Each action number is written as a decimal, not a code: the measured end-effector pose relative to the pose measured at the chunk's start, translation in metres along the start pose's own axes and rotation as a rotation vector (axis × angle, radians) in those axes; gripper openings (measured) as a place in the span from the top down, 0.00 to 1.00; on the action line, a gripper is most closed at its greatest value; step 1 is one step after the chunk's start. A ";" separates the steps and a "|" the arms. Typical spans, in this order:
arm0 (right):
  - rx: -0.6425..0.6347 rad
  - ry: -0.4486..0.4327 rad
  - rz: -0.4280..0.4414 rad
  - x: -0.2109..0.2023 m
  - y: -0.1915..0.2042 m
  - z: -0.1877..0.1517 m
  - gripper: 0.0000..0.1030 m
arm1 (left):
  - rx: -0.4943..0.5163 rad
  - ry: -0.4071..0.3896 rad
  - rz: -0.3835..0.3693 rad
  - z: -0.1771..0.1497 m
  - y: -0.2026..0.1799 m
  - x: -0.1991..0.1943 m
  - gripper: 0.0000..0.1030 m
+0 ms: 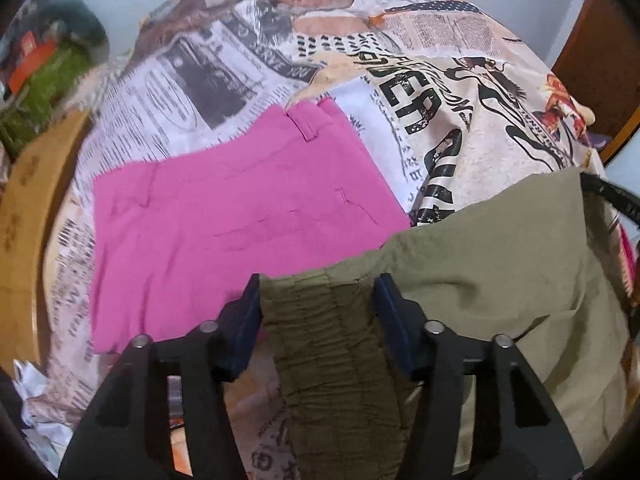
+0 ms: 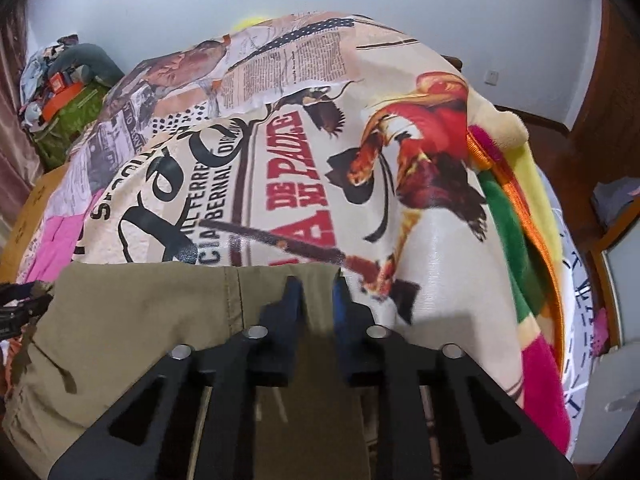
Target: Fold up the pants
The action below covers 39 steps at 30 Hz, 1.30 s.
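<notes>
Olive-khaki pants (image 1: 500, 248) are held up over the bed between both grippers. My left gripper (image 1: 318, 284) is shut on the gathered elastic waistband of the pants (image 1: 328, 340). My right gripper (image 2: 318, 286) is shut on the other edge of the pants (image 2: 160, 320), with cloth pinched between its blue pads. The rest of the pants hangs below and is partly hidden by the fingers. The other gripper shows faintly at the left edge of the right wrist view (image 2: 20, 308).
Folded pink pants (image 1: 224, 208) lie flat on the newspaper-print bedspread (image 2: 304, 168). A colourful blanket (image 2: 516, 216) lies along the bed's right side. A wooden bed frame (image 1: 28, 216) is on the left, with clutter (image 1: 44, 80) beyond it. A white wall is behind.
</notes>
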State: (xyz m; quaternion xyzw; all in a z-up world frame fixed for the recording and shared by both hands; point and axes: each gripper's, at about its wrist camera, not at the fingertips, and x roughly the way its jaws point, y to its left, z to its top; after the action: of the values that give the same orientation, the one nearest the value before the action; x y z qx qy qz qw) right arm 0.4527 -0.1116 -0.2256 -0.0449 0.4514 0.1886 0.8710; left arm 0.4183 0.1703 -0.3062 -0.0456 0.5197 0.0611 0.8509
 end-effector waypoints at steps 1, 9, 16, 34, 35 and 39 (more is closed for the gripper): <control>-0.006 -0.004 -0.007 -0.002 0.001 0.001 0.88 | 0.008 -0.011 0.015 -0.001 -0.001 -0.003 0.50; -0.032 -0.124 0.004 -0.055 0.007 0.021 0.89 | 0.033 -0.109 0.084 0.006 -0.001 -0.048 0.54; -0.059 -0.297 0.013 -0.129 0.027 0.044 0.89 | 0.003 -0.247 0.091 0.022 0.005 -0.123 0.54; -0.047 -0.331 0.110 -0.223 0.041 -0.033 0.89 | 0.040 -0.269 0.061 -0.051 0.000 -0.189 0.54; -0.049 -0.325 0.115 -0.227 0.043 -0.042 0.89 | 0.042 -0.266 0.060 -0.056 0.000 -0.190 0.54; -0.036 -0.300 0.146 -0.241 0.048 -0.079 0.89 | 0.042 -0.248 0.050 -0.078 0.002 -0.192 0.54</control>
State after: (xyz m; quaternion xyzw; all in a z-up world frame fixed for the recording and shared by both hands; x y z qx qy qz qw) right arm 0.2483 -0.1561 -0.0743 0.0011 0.3148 0.2638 0.9118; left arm 0.2627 0.1504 -0.1707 -0.0069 0.4125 0.0763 0.9077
